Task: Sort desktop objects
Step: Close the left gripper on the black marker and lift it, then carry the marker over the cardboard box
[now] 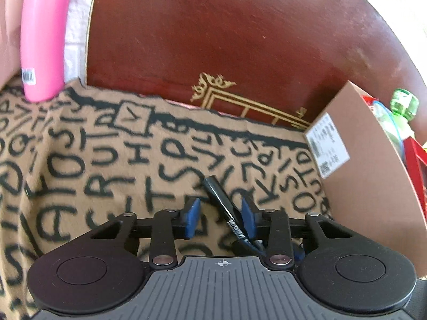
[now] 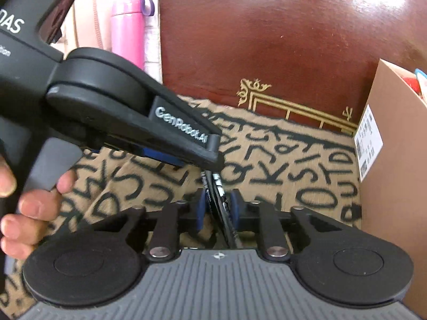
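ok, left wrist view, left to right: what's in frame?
Pink bottle → black marker between the left tool's pads → cardboard box → green bottle behind the box.

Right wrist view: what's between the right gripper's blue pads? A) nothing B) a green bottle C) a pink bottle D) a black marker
D: the right gripper has its blue pads closed against a black marker with white lettering, lying over the letter-print cloth.
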A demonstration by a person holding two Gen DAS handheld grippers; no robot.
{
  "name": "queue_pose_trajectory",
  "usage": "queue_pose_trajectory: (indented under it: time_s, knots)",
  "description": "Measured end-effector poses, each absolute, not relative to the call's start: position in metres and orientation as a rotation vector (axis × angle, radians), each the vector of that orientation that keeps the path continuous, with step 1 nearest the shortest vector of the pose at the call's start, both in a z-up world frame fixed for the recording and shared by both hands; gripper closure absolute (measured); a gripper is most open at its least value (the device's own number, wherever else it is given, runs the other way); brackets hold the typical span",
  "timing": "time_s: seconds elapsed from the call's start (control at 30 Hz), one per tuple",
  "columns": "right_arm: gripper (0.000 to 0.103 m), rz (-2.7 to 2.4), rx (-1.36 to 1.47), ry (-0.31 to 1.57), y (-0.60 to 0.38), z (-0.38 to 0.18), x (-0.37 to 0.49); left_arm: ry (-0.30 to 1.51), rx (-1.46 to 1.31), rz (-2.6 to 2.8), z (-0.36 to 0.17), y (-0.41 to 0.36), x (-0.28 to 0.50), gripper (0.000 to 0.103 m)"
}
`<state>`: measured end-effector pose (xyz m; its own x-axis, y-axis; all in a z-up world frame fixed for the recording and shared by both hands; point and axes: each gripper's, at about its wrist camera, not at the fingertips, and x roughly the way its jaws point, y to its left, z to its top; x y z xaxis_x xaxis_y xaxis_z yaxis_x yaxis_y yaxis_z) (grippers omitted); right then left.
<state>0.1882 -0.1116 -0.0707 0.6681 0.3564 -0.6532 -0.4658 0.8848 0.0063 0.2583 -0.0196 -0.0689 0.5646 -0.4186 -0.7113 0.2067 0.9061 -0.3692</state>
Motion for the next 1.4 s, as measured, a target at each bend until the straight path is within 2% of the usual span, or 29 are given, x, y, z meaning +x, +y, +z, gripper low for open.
queue_pose_trajectory:
  time_s: [0.03,0.1,0.2,0.7,0.83,0.97,1.0,1.1,1.17,1.2,1.27,1.3,1.4]
  knots:
    - [0.086,0.473,-0.160,0.708,-0.112,-0.070,0.183,0.901,-0.249,-0.382,-0.069,-0.022,0.254,0.074]
    - [0.086,0.478,-0.154,0.721,-0.113,-0.069,0.173,0.904,-0.224,-0.387,-0.070,-0.026,0.244,0.073]
    - [0.086,0.470,-0.142,0.731,-0.120,-0.068,0.155,0.898,-0.189,-0.396,-0.070,-0.032,0.227,0.082]
    - [0.084,0.472,-0.137,0.766,-0.162,-0.067,0.043,0.942,-0.129,-0.495,-0.076,-0.057,0.114,0.083]
    - [0.083,0.456,-0.132,0.756,-0.170,-0.068,0.022,0.918,-0.077,-0.494,-0.080,-0.068,0.094,0.065]
    - [0.083,0.447,-0.136,0.747,-0.170,-0.068,0.020,0.919,-0.052,-0.478,-0.078,-0.073,0.090,0.066]
    - [0.083,0.447,-0.139,0.745,-0.170,-0.067,0.019,0.925,-0.054,-0.481,-0.078,-0.073,0.088,0.078]
    - [0.082,0.449,-0.128,0.738,-0.172,-0.068,0.017,0.934,-0.053,-0.488,-0.077,-0.073,0.084,0.077]
    - [0.082,0.450,-0.120,0.733,-0.174,-0.069,0.015,0.929,-0.046,-0.480,-0.078,-0.076,0.083,0.063]
    - [0.082,0.453,-0.121,0.730,-0.175,-0.070,0.014,0.927,-0.039,-0.477,-0.079,-0.078,0.083,0.062]
    - [0.084,0.458,-0.116,0.726,-0.178,-0.070,0.012,0.921,-0.017,-0.476,-0.077,-0.082,0.081,0.065]
    - [0.084,0.457,-0.109,0.727,-0.179,-0.069,0.011,0.921,-0.014,-0.473,-0.076,-0.083,0.080,0.077]
    - [0.084,0.456,-0.073,0.727,-0.188,-0.065,0.007,0.925,-0.035,-0.476,-0.071,-0.085,0.074,0.078]
